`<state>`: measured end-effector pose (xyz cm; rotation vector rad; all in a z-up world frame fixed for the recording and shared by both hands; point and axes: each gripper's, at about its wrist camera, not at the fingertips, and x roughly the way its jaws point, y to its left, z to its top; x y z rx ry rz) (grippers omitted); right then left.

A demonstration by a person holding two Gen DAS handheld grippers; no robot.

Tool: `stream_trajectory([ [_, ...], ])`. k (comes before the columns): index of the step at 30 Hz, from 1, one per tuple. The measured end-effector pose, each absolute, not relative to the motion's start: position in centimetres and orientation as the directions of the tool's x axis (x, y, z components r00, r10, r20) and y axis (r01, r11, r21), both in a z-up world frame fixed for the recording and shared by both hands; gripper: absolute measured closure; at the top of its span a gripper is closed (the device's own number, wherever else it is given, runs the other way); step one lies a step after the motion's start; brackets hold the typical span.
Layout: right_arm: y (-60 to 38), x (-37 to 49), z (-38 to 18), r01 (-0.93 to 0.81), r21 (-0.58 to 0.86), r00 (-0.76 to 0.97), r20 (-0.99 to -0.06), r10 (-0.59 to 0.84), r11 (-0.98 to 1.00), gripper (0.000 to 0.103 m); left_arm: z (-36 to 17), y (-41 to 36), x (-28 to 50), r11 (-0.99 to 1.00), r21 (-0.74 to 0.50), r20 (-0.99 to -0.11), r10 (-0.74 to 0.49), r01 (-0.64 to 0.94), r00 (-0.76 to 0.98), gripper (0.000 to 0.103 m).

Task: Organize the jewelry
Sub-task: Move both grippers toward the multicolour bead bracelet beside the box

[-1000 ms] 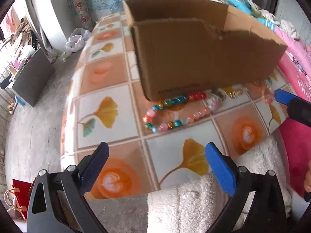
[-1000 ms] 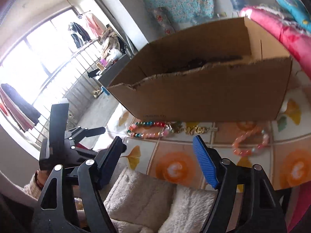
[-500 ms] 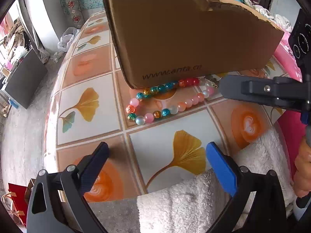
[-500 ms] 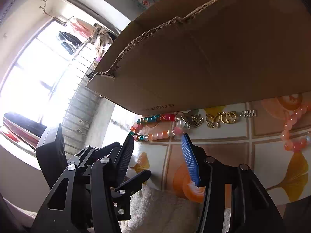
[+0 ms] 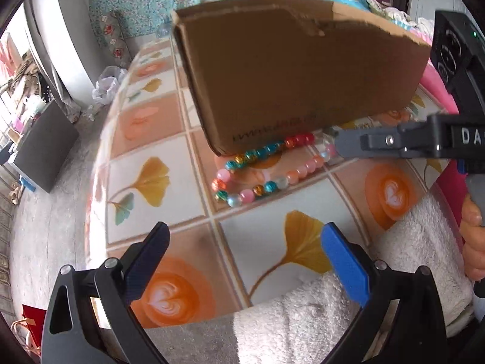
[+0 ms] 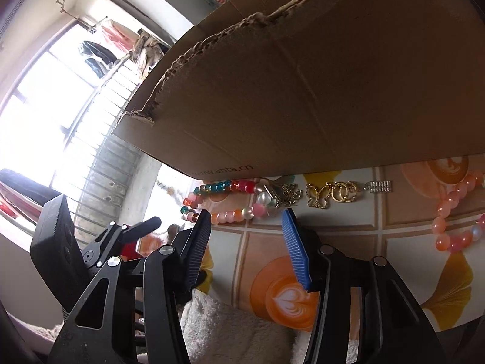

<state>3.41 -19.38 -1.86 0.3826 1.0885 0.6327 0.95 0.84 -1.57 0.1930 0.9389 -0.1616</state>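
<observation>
A multicoloured bead bracelet (image 5: 263, 170) lies on the tiled table (image 5: 145, 182), right against the front wall of a torn cardboard box (image 5: 297, 69). My left gripper (image 5: 245, 236) hovers open over the table's near edge, short of the bracelet, with nothing between its fingers. My right gripper (image 6: 246, 214) comes in from the right, jaws partly open. Its tips straddle the near strand of the bracelet (image 6: 233, 215) without visibly pressing it. In the left wrist view the right gripper's fingers (image 5: 348, 145) reach the bracelet's right end.
To the right lie a bronze butterfly (image 6: 288, 195), a gold butterfly charm (image 6: 318, 197), gold rings (image 6: 344, 192), a silver clasp (image 6: 380, 186) and a pink bead bracelet (image 6: 451, 218). A white towel (image 5: 303, 327) hangs over the near table edge. The floor drops off at the left.
My right gripper has moved down and in toward the multicoloured bracelet, and its jaws have narrowed. The left gripper has stayed open and almost in place.
</observation>
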Motion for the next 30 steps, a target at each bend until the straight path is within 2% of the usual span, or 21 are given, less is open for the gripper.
stream_trajectory([
  [5, -20.0, 3.3, -2.1, -0.270, 0.609, 0.309, -0.678, 0.667, 0.745, 0.058, 0.5, 2.3, 2.9, 0.989, 0.060, -0.758, -0.043, 0.135, 0.650, 0.004],
  [13, -19.4, 3.0, -1.6, -0.286, 0.581, 0.315, -0.694, 0.647, 0.762, 0.056, -2.0, 1.5, 4.9, 0.975, 0.192, -0.781, 0.085, 0.108, 0.619, 0.004],
  [25, -18.8, 2.9, -1.2, -0.289, 0.557, 0.317, -0.712, 0.627, 0.779, 0.055, -2.3, 2.2, 0.9, 0.980, 0.150, -0.813, 0.045, 0.133, 0.581, 0.004],
  [30, -18.6, 1.9, -0.3, -0.330, 0.515, 0.344, -0.715, 0.609, 0.791, 0.054, -1.6, 2.1, -0.5, 0.978, 0.147, -0.791, 0.025, 0.150, 0.611, 0.009],
])
